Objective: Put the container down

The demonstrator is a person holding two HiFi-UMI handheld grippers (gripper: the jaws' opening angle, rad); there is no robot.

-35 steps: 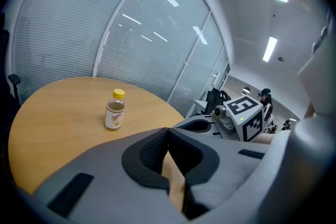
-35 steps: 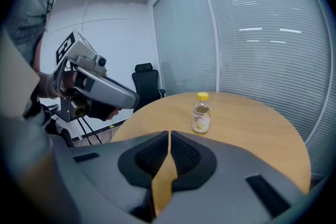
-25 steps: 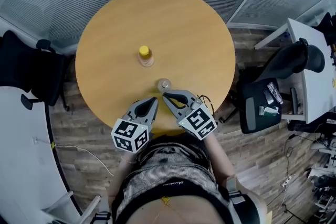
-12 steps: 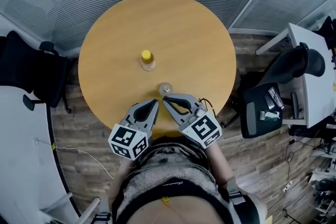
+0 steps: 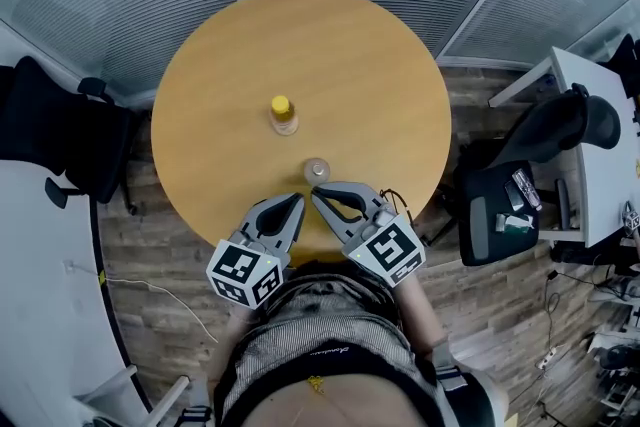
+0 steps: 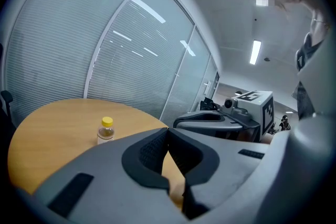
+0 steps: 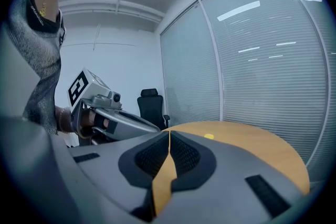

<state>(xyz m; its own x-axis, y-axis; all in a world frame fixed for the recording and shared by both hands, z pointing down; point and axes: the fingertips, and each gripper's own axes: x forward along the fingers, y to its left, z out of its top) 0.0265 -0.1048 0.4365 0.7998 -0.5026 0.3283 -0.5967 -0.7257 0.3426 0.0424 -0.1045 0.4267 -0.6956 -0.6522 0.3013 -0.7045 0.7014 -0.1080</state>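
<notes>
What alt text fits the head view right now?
Seen from above, a person holds the left gripper and right gripper, both shut and empty, over the near edge of a round wooden table. A small clear container stands just beyond them, a yellow-capped bottle farther off.

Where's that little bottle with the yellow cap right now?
In the head view, the yellow-capped bottle stands near the middle of the round table, just beyond the small clear container that sits by the right gripper.
</notes>
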